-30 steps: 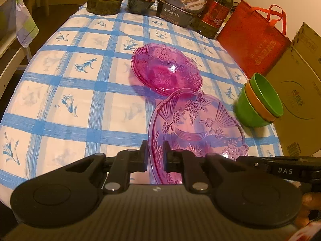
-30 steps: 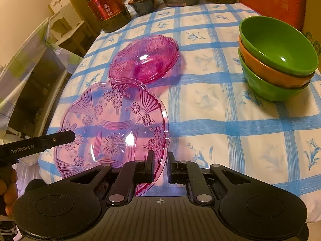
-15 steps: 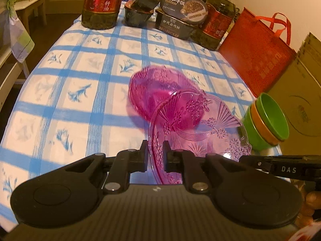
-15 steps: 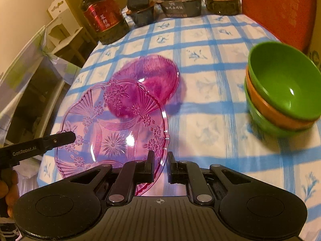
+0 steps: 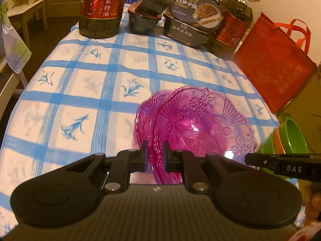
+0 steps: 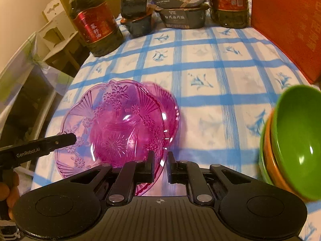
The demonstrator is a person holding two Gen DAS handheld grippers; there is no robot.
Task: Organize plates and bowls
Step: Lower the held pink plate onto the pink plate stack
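Observation:
Both grippers hold one clear pink patterned plate [image 5: 200, 124] by opposite rims, above the table. My left gripper [image 5: 155, 157] is shut on its near-left rim. My right gripper [image 6: 160, 165] is shut on its near-right rim; the plate shows there too [image 6: 112, 124]. A second pink plate [image 5: 143, 116] lies on the checked tablecloth directly beneath, mostly covered, its edge showing in the right wrist view [image 6: 172, 110]. A stack of green and orange bowls [image 6: 291, 144] stands at the right, also in the left wrist view [image 5: 289, 140].
At the table's far end stand oil bottles [image 5: 102, 8], food boxes [image 5: 192, 20] and dark containers [image 6: 136, 18]. A red bag [image 5: 276, 60] stands at the right edge. A white chair [image 5: 18, 20] is off the left side.
Both grippers have carried the held pink plate forward over the table, from beside the second pink plate to right above it. The bowls have slid toward the right edge of both views.

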